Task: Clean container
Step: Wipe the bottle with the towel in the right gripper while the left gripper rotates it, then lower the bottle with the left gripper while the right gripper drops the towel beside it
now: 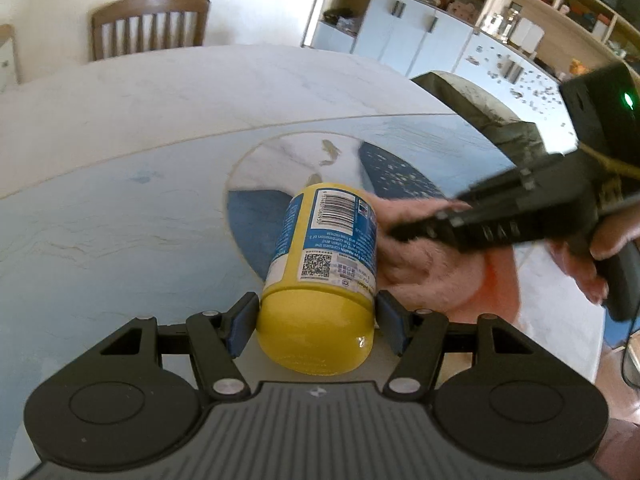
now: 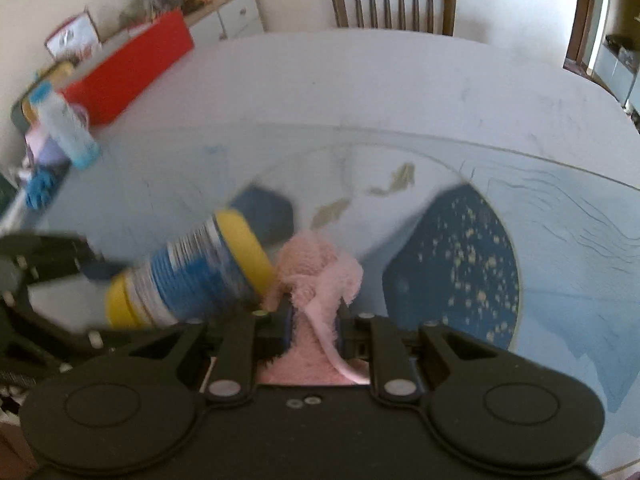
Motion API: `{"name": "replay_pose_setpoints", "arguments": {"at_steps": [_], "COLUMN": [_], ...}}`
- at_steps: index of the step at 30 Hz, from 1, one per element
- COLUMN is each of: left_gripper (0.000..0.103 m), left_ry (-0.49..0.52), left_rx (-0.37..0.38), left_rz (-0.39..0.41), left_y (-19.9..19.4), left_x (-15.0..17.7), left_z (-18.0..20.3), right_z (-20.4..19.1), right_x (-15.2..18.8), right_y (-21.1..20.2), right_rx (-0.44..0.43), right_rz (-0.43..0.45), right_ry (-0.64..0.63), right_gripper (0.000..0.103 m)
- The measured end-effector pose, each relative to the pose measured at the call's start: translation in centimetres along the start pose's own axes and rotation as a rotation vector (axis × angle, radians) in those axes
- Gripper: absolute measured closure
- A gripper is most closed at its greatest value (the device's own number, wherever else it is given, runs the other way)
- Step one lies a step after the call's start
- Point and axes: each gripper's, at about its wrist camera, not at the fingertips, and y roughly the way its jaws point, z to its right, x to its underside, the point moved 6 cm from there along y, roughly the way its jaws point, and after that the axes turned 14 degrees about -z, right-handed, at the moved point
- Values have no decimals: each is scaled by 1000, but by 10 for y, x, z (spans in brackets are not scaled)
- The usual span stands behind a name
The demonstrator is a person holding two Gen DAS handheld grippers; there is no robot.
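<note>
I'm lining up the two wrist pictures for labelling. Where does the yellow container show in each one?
Left wrist: yellow container at bottom centre, clamped between the left gripper pads.
Right wrist: it lies at lower left, blurred, beside the pink cloth.
Shared landmark: the wooden chair behind the table.

We see our right tongs (image 2: 314,316) clamped on a pink cloth (image 2: 320,272), its bunched end touching the yellow container (image 2: 192,276).
</note>
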Motion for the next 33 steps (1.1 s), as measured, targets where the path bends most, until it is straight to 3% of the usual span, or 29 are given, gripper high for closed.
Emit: {"name": "replay_pose_setpoints", "arguments": {"at_steps": [7,10,14,18,28,31,33], "left_gripper": [40,40,32,25,19,0,0], "left_ry": [-53,-61,-61,-56,-48,-42,-29], "left_rx": [-44,-47,-52,-54,-52,-65,-77], "left_rz": [13,27,61,88,103,105,121], "left_y": [-7,-15,-29,-44,-72,-76,-80], "left_x": [-4,-3,-4,-4,5,7,8], "left_z": [-12,-15,-13,-8,11,15,19], "right_z": [6,5,1,-6,-36,-44,-46], "right_x": [0,2,8,17,52,63,66], "right_y": [-23,-37,-57,-72,-89,-91,-91], "right_rx": [10,-10,-32,-73,-135,-107,-93], "right_rz": [46,78,124,160,211,209,211], "right_ry": [49,69,78,95,173,185,175], "right_gripper": [76,66,56,54,43,41,41]}}
